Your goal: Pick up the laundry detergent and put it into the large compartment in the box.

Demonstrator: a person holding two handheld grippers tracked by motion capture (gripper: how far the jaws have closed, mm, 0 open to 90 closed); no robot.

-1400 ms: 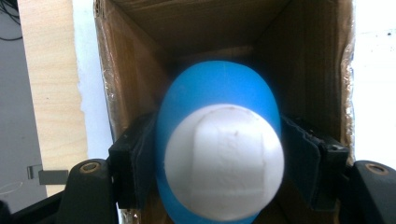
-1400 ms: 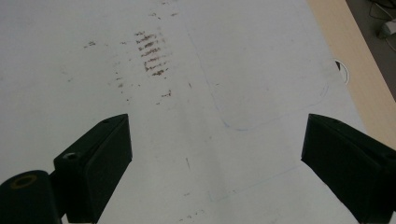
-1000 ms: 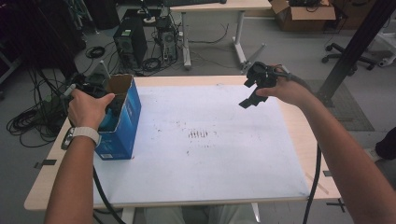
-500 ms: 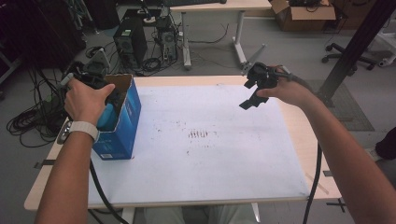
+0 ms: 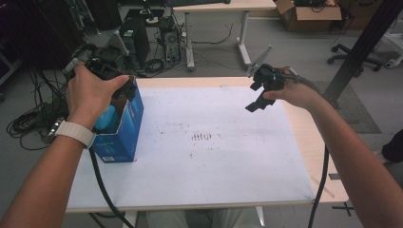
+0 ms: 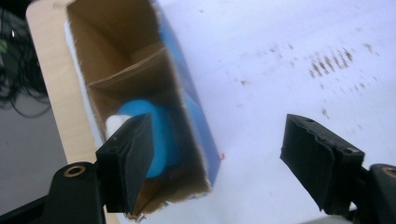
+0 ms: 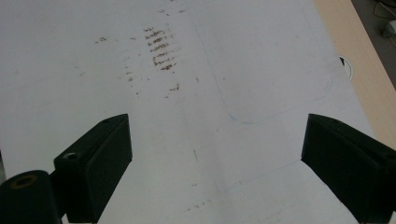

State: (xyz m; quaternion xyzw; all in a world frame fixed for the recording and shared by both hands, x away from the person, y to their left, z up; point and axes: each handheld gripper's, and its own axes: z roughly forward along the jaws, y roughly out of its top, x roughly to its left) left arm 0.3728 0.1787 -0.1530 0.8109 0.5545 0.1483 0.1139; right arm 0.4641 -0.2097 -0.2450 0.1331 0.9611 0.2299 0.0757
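Observation:
An open blue cardboard box (image 5: 119, 135) stands at the table's left edge, with a rounded light-blue object (image 5: 105, 118) inside. In the left gripper view the box (image 6: 201, 130) lies below the jaws, and the blue object (image 6: 163, 130) with a white part (image 6: 113, 124) sits beside a cardboard divider. My left gripper (image 5: 124, 89) (image 6: 217, 154) hovers above the box; its jaws have just been closing a little, stand apart and have nothing between them. My right gripper (image 5: 259, 97) (image 7: 217, 158) hangs open and empty over the white sheet at the far right.
A white sheet (image 5: 223, 166) with brown smudges (image 5: 202, 137) covers most of the wooden table (image 5: 328, 166). Beyond the table are computer towers (image 5: 135, 35), floor cables (image 5: 28, 121), another desk (image 5: 228, 7), and a black post (image 5: 361, 47) at the right.
My left hand has risen with its gripper from down at the box to above its far end. The right hand has kept still.

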